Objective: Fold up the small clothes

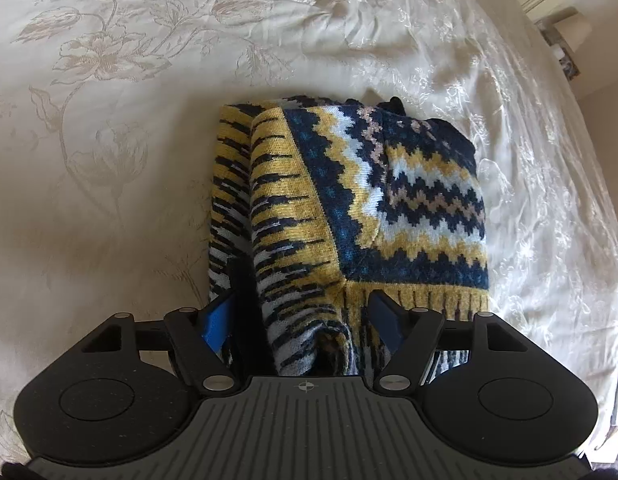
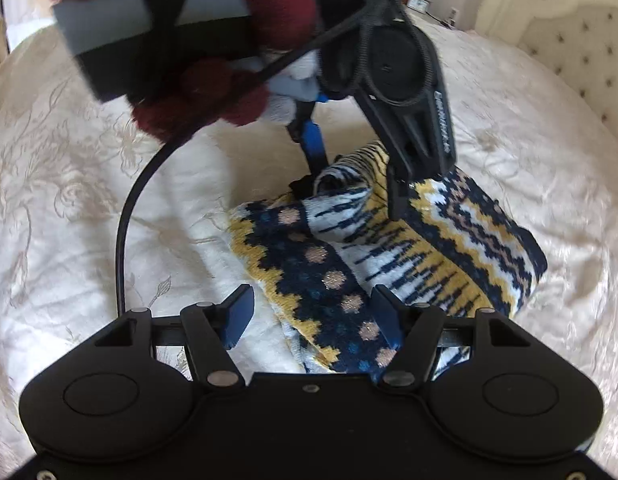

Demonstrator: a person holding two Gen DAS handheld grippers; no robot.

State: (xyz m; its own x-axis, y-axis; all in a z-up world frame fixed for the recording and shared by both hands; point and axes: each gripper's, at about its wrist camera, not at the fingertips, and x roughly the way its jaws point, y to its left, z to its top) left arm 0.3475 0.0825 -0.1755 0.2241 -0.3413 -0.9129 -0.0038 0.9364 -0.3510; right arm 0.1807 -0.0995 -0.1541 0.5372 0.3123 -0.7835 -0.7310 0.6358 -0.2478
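Knitwear [image 1: 349, 200], a small patterned piece in navy, mustard and white, lay part-folded on the cream floral bedspread [image 1: 129, 80], roughly mid-bed. One panel was already turned over, its striped reverse showing next to the zigzag face.

Left gripper [image 1: 305, 316] sat at the near hem, angled steeply down. Fingers [image 1: 217, 320] were apart, with a bunched fold of knit rising between them. Neither pad looked pressed into the fabric, so I read it as open around the fold, not gripping. The right wrist view agreed: left gripper [image 2: 357, 184] was over the far end of the garment, fingers straddling a raised roll of cloth.

Right gripper [image 2: 309, 316] was at the opposite end, over the dotted navy band [image 2: 329, 280]. Fingers [image 2: 239, 316] were about half open, one on bare bedspread, the other at or over the knit edge. Nothing was held.

The person's hand in a dark red fuzzy glove [image 2: 229, 80] held the left unit. A black cable [image 2: 125, 240] looped down across the bedspread.

Judgement: this looked like the grasp before the next fold. To do it well:
- get both layers of the edge inside each pair of fingers, not just the top ply
- grab matching corners so the fold line stays square
- close fully before lifting; chunky knit slips
- lift low and carry over evenly, or the turned panel unrolls
- keep the cable clear of the cloth

Risk: the bunched roll at the left end gets folded in as a lump.
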